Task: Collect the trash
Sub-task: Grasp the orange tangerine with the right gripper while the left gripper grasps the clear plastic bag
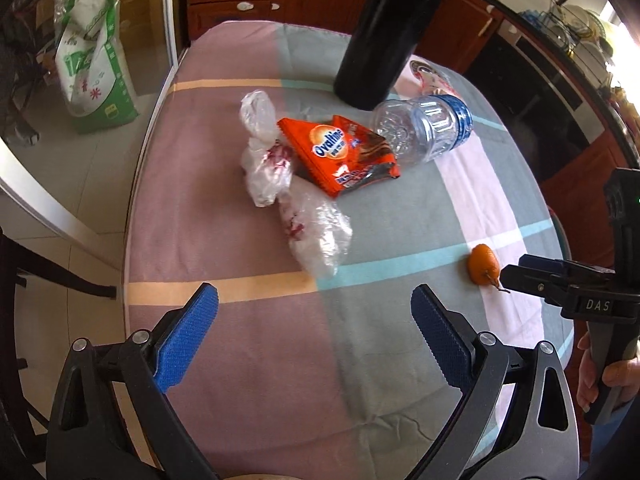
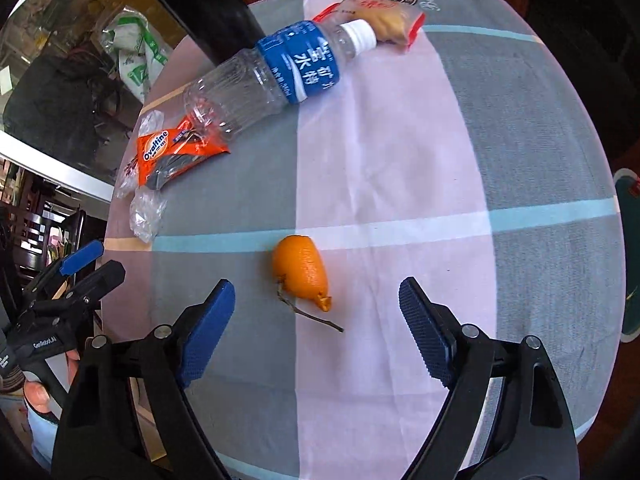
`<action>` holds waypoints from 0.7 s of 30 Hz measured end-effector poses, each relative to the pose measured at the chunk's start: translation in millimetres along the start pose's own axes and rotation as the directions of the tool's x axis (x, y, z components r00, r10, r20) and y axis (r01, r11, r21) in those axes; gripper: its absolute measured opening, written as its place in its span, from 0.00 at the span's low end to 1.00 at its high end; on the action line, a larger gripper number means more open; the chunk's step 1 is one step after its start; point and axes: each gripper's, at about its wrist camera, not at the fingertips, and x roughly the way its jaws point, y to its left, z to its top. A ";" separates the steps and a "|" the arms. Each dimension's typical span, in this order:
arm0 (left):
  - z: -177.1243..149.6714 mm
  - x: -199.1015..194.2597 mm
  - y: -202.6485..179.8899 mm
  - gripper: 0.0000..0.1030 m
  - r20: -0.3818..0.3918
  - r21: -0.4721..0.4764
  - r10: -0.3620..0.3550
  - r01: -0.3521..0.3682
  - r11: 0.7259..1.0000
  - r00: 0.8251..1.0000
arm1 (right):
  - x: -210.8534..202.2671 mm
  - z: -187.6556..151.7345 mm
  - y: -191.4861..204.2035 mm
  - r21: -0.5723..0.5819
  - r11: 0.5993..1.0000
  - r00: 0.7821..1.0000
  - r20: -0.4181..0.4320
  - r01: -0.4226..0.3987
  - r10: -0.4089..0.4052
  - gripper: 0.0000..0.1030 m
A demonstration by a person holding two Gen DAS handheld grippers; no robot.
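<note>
While both claws hang over the cloth-covered worktop (image 2: pixel 400 128), each stands wide apart with nothing between its blue pads. The right claw (image 2: pixel 316 320) hovers just short of an orange peel (image 2: pixel 302 272) with a thin stem, lying on a pale stripe. The left claw (image 1: pixel 314 320) faces a heap of litter further in: crumpled clear plastic bags (image 1: pixel 316 232), an orange Ovaltine wrapper (image 1: pixel 340 152) and an empty water bottle (image 1: pixel 424 128) on its side, touching the wrapper. A tall dark flask (image 1: pixel 384 32) stands behind them. A snack packet (image 2: pixel 384 16) lies at the bottle's cap.
</note>
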 end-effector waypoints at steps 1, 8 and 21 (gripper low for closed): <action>0.7 0.1 2.8 0.94 0.000 -0.004 -0.001 0.001 1.000 1.000 | 2.3 0.1 2.6 -0.008 1.000 1.000 0.000 0.004 -0.004 0.75; 9.6 8.9 8.8 0.94 -0.003 -0.009 -0.008 0.008 1.000 1.000 | 15.7 -0.1 12.3 -0.052 0.998 0.999 -0.015 0.036 -0.036 0.62; 33.6 34.8 4.0 0.94 0.008 -0.014 0.055 -0.055 0.998 0.998 | 14.1 0.6 9.3 -0.071 0.995 0.997 0.022 0.075 -0.073 0.22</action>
